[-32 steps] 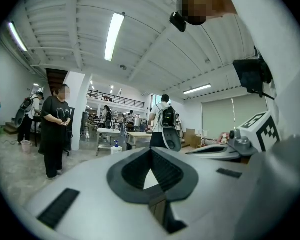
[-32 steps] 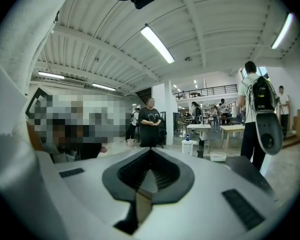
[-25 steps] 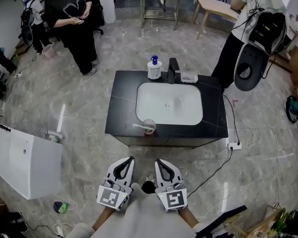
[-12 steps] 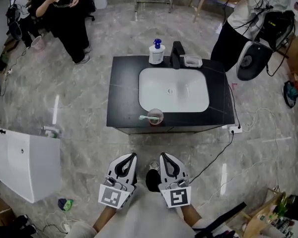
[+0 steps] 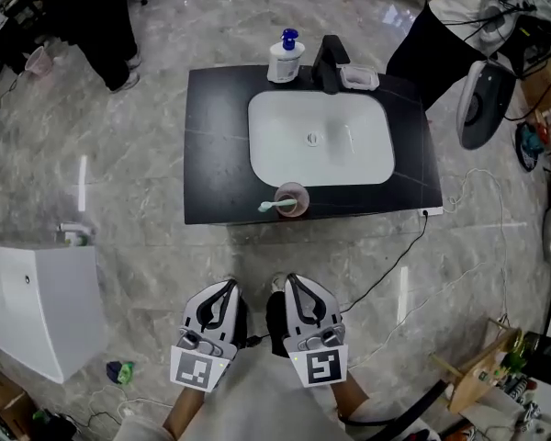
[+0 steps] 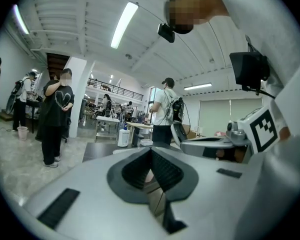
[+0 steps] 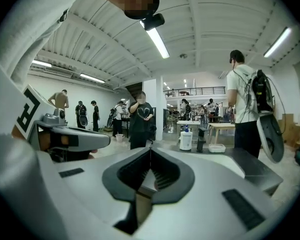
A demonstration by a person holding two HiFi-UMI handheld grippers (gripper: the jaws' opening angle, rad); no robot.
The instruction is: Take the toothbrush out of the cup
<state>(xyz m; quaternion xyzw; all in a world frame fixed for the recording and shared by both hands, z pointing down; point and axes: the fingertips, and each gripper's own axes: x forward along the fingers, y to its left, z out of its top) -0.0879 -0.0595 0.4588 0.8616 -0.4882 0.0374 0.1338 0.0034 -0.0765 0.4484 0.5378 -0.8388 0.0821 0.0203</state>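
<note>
We have not begun the real work yet: the toothbrush (image 5: 274,206) lies in the cup (image 5: 305,194), its head poking out to the left over the rim, and the cup stands at the near edge of the black counter (image 5: 216,154), just in front of the sink (image 5: 320,139). Our left gripper (image 5: 230,286) and right gripper (image 5: 294,282) hang side by side well short of the counter, each with its jaws pressed together and nothing between them. By our judgement the whole task is left: reach in, open one gripper, pinch the brush and lift it clear
</note>
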